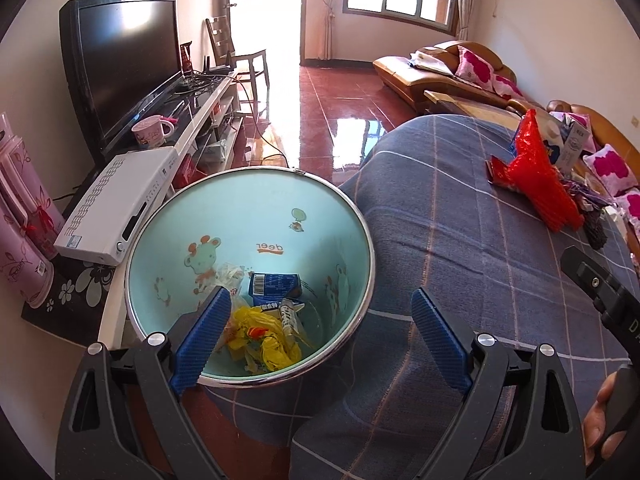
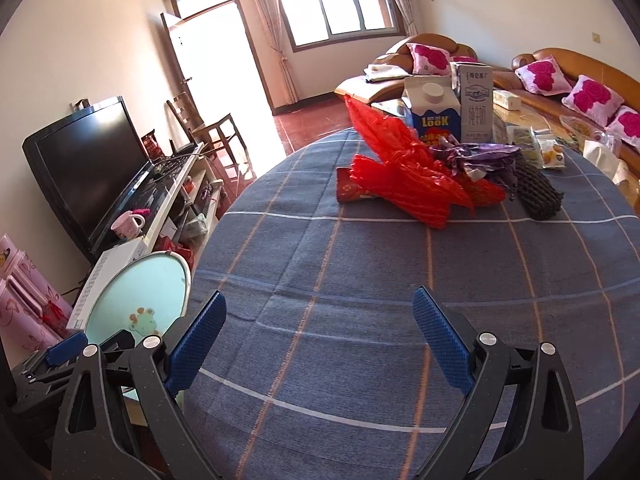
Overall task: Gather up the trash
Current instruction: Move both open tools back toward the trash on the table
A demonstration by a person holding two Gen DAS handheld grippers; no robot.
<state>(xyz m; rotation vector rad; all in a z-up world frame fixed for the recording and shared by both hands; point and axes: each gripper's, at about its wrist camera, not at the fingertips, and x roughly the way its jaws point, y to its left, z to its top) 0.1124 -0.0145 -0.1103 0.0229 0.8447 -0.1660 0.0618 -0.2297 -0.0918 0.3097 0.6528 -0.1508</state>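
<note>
Both grippers spread and empty — bin staged beside the table, trash heap across the cloth.

The left gripper (image 1: 320, 336) hovers with its blue ribbed fingers wide apart over the pale-blue round bin with a chrome rim (image 1: 362, 216), which stands just beside the table edge, probably so that items can be dropped straight in; yellow wrappers and a blue carton (image 1: 276, 284) already lie inside. The right gripper (image 2: 320, 340) is likewise spread over the blue plaid tablecloth (image 2: 360, 280), aimed at the crumpled red plastic bag (image 2: 404, 176) — its long axis runs diagonally, its peak pointing up toward the far left. Milk cartons (image 2: 448, 108) stand behind it.
</note>
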